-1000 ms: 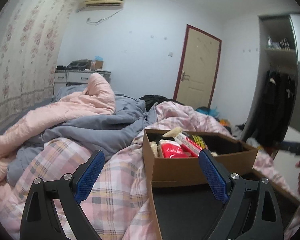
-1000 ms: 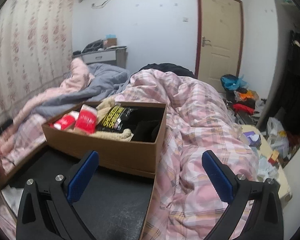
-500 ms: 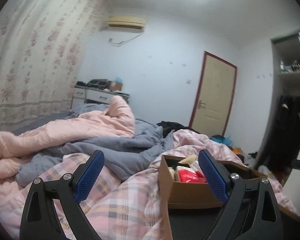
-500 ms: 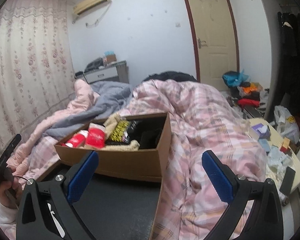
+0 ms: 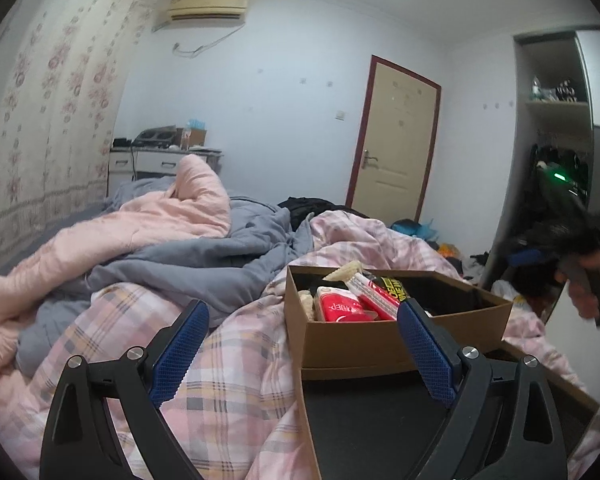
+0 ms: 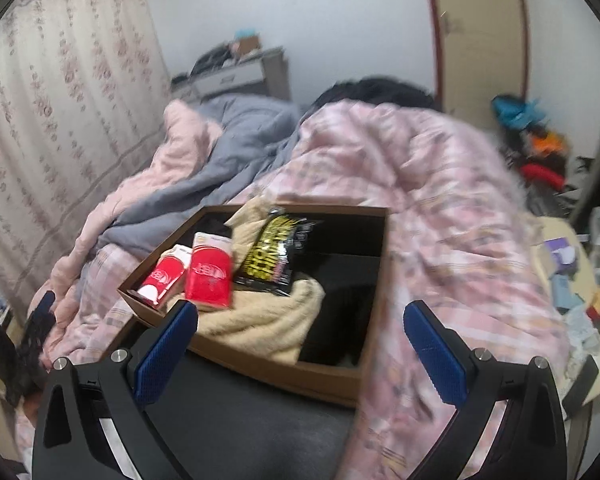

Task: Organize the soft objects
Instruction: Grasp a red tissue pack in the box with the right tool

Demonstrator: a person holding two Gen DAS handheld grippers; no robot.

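**Over the bed, both tongs spread above the box**

Between the blue pads of the right gripper there is only air: its jaws stand wide apart and pinch nothing. It hangs over the near rim of the box, tipped down so its camera looks into the contents. The left gripper is likewise spread and empty, held lower and more level, pointing across the plaid quilt at the box's corner.

Inside the box a cream towel lies bunched at the near side, two red packs lean on it, and a black-and-yellow bag rests behind them. The right half of the box looks dark; what sits there I cannot make out. A black mat lies just under both tools, touching the box's near wall.

My guess is the step in hand is reaching in for one of the soft things, most likely the towel, being nearest the right pads. To do it well, come down over a raised fold, not the flat, so the pads close on a thick gather. Keep clear of the red packs leaning on it, or they will tumble as the cloth lifts. The left tool could steady the box wall.

Beyond, a pink duvet and grey blanket lie heaped on the bed.
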